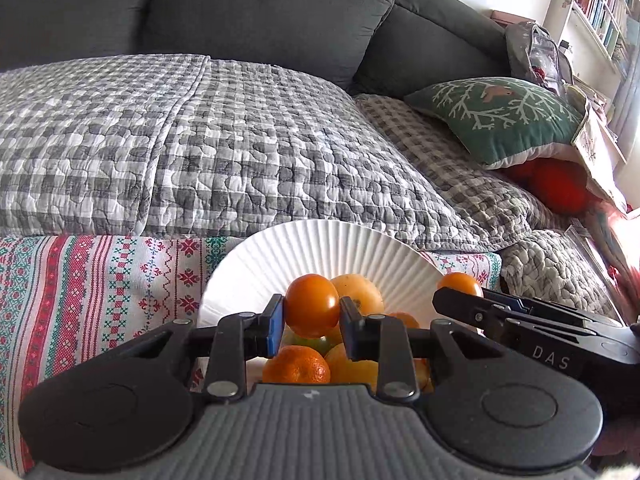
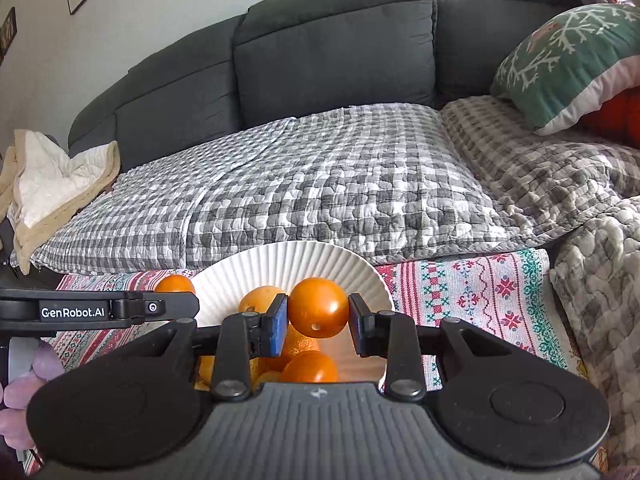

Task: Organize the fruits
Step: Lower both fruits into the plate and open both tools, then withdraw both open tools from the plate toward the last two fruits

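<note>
A dark grey sofa [image 1: 260, 12] fills the background well beyond both grippers; its seat is covered by a grey-and-white checked quilt [image 1: 200, 140], and a green cushion [image 1: 496, 116] with a white branch pattern lies on it, far ahead and to the right of the left gripper; nearer, under both grippers, a cloth [image 1: 100, 280] with red and green cross-stitch bands covers the table; on that cloth a white fluted plate [image 1: 320, 244] sits directly ahead of and below both grippers, with a heap of orange and yellow fruits [image 1: 348, 364] in it, just beneath the fingertips; the left gripper [image 1: 312, 320] is pinching a smooth orange fruit [image 1: 312, 306] between its blue pad and its black one, the fruit raised above the heap; the right gripper [image 2: 319, 322] is pinching another orange fruit [image 2: 319, 307] in the same way, its skin marked by a small dark hole on the lower side, also raised above the plate; in the right wrist view the left gripper reaches in from the left at about the same level, with its own fruit showing just beyond its fingers; a hand in a pale purple glove [image 2: 24, 392] shows at the lower left edge of that view.
</note>
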{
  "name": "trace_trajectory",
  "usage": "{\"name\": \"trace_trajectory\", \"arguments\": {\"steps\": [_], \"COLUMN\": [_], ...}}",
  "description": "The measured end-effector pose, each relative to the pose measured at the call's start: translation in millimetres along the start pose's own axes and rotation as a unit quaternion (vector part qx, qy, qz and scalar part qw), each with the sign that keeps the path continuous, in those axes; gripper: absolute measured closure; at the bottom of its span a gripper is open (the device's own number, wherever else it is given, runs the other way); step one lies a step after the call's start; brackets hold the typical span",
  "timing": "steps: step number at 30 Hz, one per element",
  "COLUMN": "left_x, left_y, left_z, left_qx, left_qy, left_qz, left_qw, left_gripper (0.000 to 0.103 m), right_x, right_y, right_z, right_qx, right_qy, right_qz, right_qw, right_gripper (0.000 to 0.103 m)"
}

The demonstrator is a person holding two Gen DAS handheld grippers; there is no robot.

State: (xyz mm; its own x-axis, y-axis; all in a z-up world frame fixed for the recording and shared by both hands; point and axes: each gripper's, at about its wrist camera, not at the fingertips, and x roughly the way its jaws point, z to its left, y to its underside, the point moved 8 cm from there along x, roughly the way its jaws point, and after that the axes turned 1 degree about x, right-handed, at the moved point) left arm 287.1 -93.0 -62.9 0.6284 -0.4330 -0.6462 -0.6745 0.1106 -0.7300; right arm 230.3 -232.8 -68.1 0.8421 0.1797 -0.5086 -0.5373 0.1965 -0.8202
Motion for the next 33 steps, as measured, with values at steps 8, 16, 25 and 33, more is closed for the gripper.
{"name": "trace_trajectory", "arguments": {"steps": [8,16,25,33], "left_x": [21,25,19,-8], "left_y": [5,7,5,3], "left_z": [9,10,5,0], "left_qx": [-0.009,-0.012,0.023,0.046], "left_qy": [-0.002,-0.001,-0.011,-0.021], "left_qz": [0.023,0.026,0.02,-0.006], "left_qw": [0.9997,0.9996,0.9995,0.9987], "left_gripper": [0.086,0.085,0.068,0.04], "right_x": [16,19,14,-7], "right_y": [7,8,3,-4], "right_z": [-2,-2,-6,-1], "right_qx": [-0.001,0.009,0.02,0.026], "right_qy": [-0.003,-0.007,0.0,0.011], "right_qz": [0.022,0.028,0.025,0.009], "right_qw": [1.0,1.0,0.999,1.0], "right_gripper": [0.074,0.074,0.067,0.039]}}
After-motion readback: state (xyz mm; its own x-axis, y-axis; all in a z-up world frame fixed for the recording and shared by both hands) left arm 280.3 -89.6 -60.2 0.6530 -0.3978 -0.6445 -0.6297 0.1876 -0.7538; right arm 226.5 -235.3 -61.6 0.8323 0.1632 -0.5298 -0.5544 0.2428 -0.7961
